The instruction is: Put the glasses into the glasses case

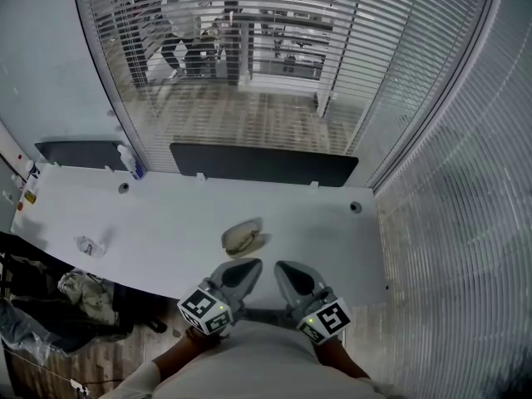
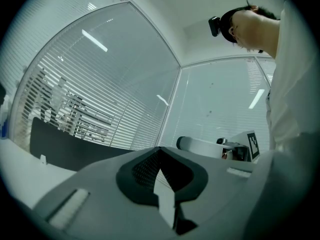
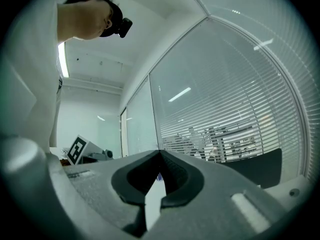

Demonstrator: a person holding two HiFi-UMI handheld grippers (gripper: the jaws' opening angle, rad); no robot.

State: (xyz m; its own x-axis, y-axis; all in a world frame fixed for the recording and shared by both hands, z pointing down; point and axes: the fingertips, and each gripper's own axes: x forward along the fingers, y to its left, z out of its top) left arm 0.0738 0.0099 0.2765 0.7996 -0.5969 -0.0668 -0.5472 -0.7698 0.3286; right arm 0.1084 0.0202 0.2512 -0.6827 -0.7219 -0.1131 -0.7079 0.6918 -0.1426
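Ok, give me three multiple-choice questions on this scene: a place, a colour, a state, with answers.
1. Where is the glasses case? A on the table, ahead of the right gripper; B on the floor; C on a shelf.
2. The table is: A black; B white; C red.
3. The right gripper is: A open; B shut, empty; C shut on the case.
Answers: A, it lies on the tabletop beyond the jaw tips; B, its top is white; B, its jaws meet around nothing.
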